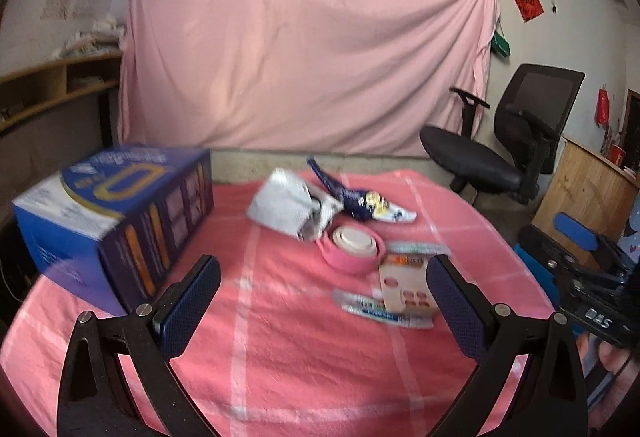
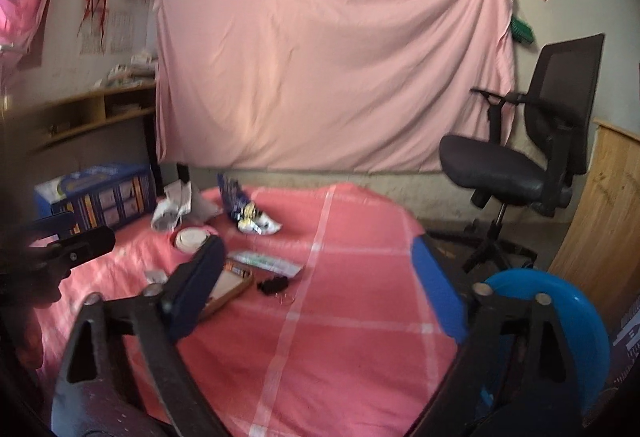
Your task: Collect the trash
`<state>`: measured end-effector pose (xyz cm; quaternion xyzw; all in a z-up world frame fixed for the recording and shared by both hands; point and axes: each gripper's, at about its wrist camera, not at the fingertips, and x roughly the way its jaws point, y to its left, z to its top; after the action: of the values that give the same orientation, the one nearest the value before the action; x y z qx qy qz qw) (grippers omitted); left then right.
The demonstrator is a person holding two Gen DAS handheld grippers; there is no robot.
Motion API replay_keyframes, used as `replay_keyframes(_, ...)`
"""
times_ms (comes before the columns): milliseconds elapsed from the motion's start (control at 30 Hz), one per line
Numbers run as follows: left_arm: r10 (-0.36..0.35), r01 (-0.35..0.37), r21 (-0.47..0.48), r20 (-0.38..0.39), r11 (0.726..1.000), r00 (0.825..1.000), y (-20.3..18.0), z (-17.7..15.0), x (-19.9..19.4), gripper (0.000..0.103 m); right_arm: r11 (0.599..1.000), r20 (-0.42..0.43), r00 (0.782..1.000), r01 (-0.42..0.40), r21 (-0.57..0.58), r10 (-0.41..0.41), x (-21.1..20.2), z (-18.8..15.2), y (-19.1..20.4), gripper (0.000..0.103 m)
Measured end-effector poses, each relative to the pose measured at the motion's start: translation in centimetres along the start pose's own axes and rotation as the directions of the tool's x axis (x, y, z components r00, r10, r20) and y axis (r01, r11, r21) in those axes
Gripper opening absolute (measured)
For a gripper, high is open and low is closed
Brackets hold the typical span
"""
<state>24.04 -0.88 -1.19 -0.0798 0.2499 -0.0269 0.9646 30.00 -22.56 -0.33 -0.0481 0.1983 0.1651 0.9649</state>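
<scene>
Tool (image 1: 323,301) open — blue box (image 1: 116,221) closed.

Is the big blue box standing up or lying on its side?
Lying down: the blue box rests on the pink tablecloth, its printing turned sideways.

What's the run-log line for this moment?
left gripper: open, empty | right gripper: open, empty | trash: wrappers, crumpled paper on pink cloth | collected: none visible

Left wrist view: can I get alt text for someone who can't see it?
The open, empty left gripper hovers over a pink checked tablecloth strewn with litter: a crumpled white paper bag, a pink round container, flat sachets. A blue cardboard box stands left.
</scene>
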Motion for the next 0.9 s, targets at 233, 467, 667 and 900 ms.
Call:
replay_keyframes(233,-0.096,0.093,-0.027,-0.157,0.995,0.983,0.2,-0.4,2.5,0.063,0.999,-0.119,0.992,-0.036,-0.025,0.033,2.4,-0.7,0.7,0.074)
replay_keyframes(467,-0.121,0.091,-0.12,-0.27,0.989,0.955,0.7,-0.3,4.8,0.037,0.996,-0.259,0.963,-0.084,-0.031,0.074,5.3,-1.2,1.3,0.064)
replay_keyframes(667,-0.135,0.096,-0.149,-0.276,0.984,0.952,1.1,-0.2,4.8,0.019,0.994,-0.356,0.93,-0.109,-0.02,0.095,7.2,-1.7,1.4,0.062)
replay_keyframes(900,-0.154,0.107,-0.176,-0.279,0.978,0.948,1.3,-0.1,5.3,0.005,0.99,-0.405,0.905,-0.143,-0.01,0.127,8.7,-1.5,1.6,0.061)
